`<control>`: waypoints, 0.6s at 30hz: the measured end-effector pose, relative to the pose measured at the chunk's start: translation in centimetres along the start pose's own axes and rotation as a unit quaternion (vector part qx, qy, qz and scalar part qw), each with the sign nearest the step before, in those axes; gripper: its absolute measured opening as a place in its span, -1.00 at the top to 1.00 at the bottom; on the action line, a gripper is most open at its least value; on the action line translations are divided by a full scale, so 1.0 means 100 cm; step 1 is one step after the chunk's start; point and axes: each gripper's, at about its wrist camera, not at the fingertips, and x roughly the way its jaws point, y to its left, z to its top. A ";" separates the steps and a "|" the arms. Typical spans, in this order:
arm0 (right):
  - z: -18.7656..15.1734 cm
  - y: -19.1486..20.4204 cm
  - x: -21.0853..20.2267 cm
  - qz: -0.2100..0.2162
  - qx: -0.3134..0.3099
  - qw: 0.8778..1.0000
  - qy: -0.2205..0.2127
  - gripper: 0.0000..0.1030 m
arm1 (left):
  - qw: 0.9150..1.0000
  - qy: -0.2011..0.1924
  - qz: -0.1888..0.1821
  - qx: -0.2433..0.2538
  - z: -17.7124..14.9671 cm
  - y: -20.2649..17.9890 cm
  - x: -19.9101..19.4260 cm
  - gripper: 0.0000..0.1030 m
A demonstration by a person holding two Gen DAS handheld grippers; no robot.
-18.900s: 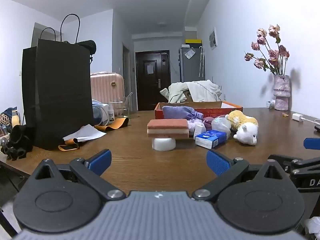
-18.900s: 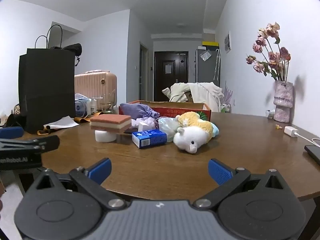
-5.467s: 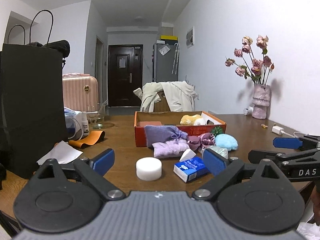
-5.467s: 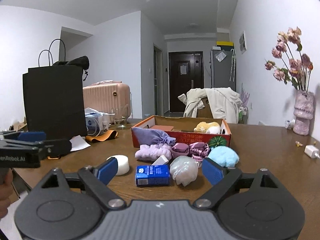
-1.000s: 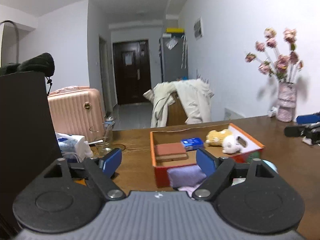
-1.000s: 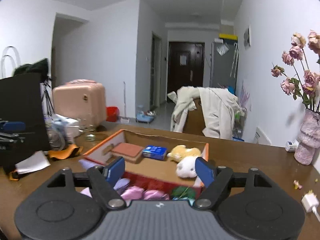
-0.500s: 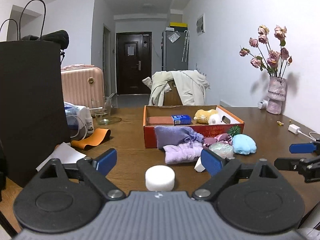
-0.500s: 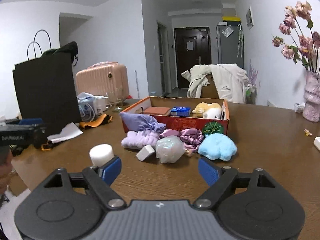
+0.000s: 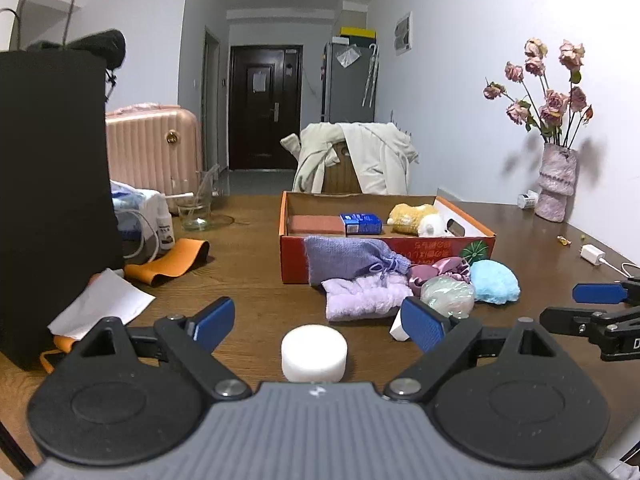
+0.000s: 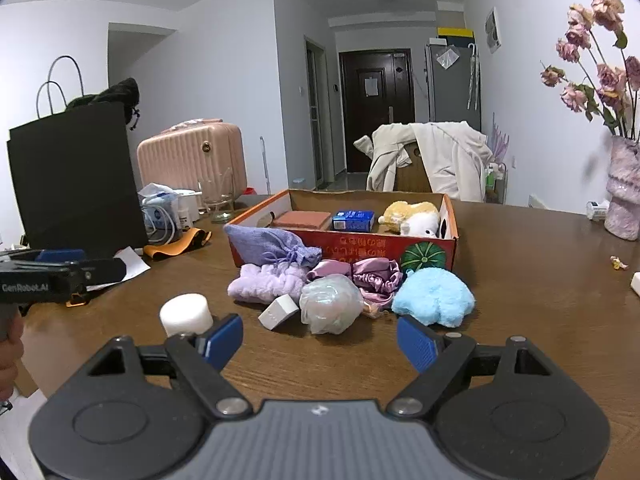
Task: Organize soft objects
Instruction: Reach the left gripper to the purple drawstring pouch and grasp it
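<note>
Jaws of both the left gripper (image 9: 316, 322) and right gripper (image 10: 320, 340) apart and empty, we judge the next pick underway, probably the white puck (image 9: 314, 347) lying well before the box (image 9: 384, 254), needing us to straddle it.

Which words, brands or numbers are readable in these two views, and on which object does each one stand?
"GenRobot.AI": white print on the black left gripper, seen in the right wrist view.
Orange cardboard box, front wall: printed characters, too blurred to read.
Small blue packet inside that box: print too small to read.
</note>
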 end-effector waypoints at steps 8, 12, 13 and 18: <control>0.025 -0.001 0.072 0.034 0.015 0.999 0.014 -0.27 | 0.999 0.014 -0.019 -0.026 0.023 0.009 0.067 -0.57; 0.039 0.001 0.115 0.038 0.020 0.999 0.017 -0.18 | 0.999 0.019 -0.027 -0.037 0.035 0.014 0.106 -0.49; 0.042 0.002 0.125 0.038 0.020 0.999 0.019 -0.16 | 0.999 0.018 -0.030 -0.038 0.037 0.014 0.116 -0.48; 0.053 0.005 0.170 0.033 0.022 0.999 0.033 -0.05 | 0.998 0.023 -0.045 -0.049 0.047 0.017 0.155 -0.45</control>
